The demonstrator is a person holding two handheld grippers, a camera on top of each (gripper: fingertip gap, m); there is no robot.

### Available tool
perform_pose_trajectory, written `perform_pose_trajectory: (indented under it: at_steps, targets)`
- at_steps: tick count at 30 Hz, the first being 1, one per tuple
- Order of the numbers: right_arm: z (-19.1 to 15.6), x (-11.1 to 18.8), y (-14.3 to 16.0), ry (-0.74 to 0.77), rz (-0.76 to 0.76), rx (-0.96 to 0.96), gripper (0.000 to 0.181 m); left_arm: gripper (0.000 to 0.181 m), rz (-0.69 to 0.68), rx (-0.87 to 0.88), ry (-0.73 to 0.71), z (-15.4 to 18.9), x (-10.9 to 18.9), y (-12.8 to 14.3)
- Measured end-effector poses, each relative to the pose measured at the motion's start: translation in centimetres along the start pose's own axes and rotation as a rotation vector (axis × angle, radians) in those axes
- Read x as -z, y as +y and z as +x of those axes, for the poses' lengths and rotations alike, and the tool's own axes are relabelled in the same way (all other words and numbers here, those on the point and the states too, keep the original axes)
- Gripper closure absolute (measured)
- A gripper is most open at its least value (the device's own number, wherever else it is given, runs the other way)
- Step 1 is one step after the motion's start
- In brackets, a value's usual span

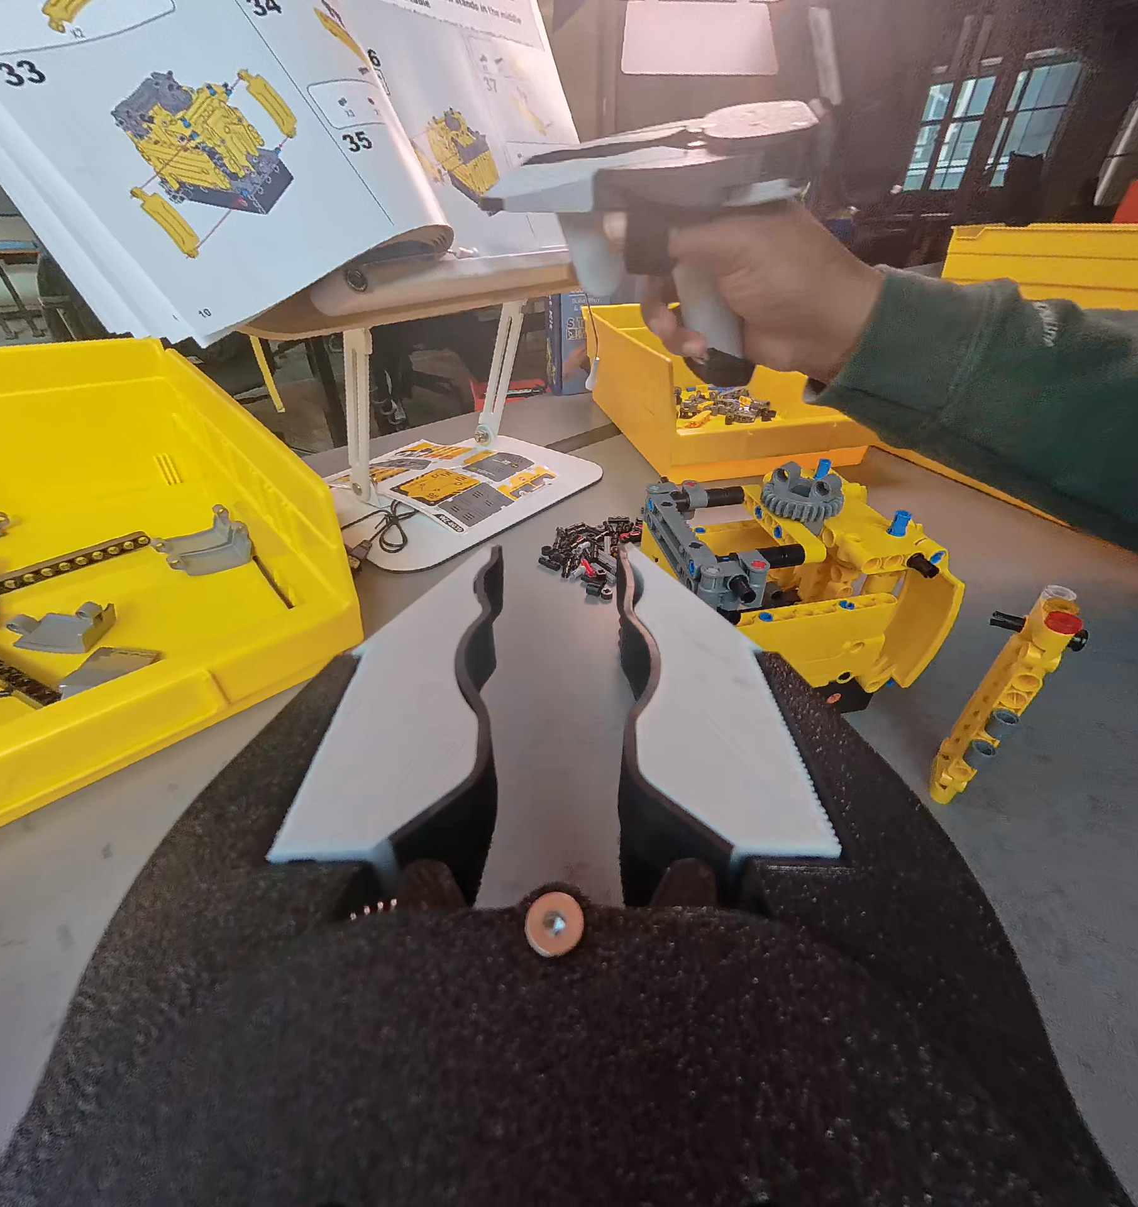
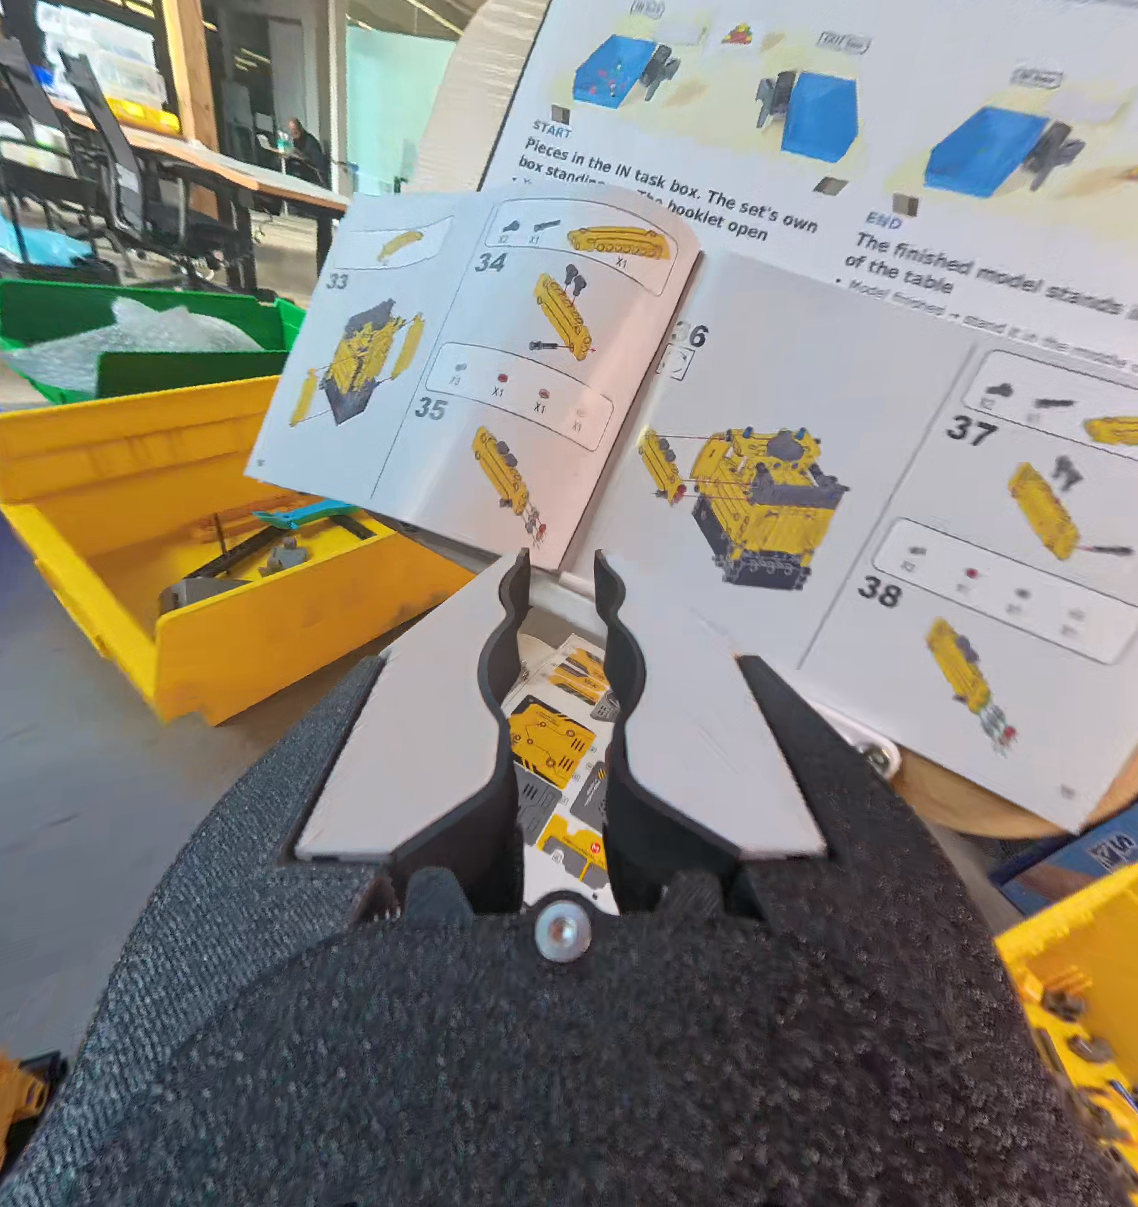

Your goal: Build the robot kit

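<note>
Both grippers empty, jaws apart.

Left gripper (image 1: 560, 568), smooth grey fingers on grainy black foam, parted over bare matte table (image 1: 161, 914); knobbly yellow model (image 1: 808, 588) at 1 o'clock, glossy bin (image 1: 279, 588) at 9. Right gripper (image 2: 561, 565), raised in a hand (image 1: 769, 307), gaping just short of curled booklet (image 2: 782, 457) edge at 12.

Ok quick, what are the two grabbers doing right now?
Left gripper: open, empty, above the table near the small black pins.
Right gripper: open, empty, raised at the instruction booklet.
</note>
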State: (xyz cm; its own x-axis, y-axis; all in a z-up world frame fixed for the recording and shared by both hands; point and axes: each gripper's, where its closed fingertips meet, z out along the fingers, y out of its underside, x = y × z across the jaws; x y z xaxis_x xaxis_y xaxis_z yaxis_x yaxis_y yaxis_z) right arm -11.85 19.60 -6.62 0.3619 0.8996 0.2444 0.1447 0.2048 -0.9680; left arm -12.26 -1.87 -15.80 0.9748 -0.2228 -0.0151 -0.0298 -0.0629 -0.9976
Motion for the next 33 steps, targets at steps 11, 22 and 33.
perform_pose_trajectory:
  at_steps: [11,22,33]
  targets:
    - [-2.1,-5.9,0.3,0.074,-0.049,0.047,0.162,0.148,-0.030,0.043,-0.014,-1.0,-0.1,0.6]
    - [-3.9,-3.9,0.9,-0.196,-0.004,0.038,0.157,0.150,-0.037,0.011,-0.061,-1.2,-0.9,0.7]
    - [2.3,-1.7,-1.7,-0.017,0.092,-0.074,0.162,0.150,-0.019,0.002,-0.074,-1.2,-0.6,0.5]
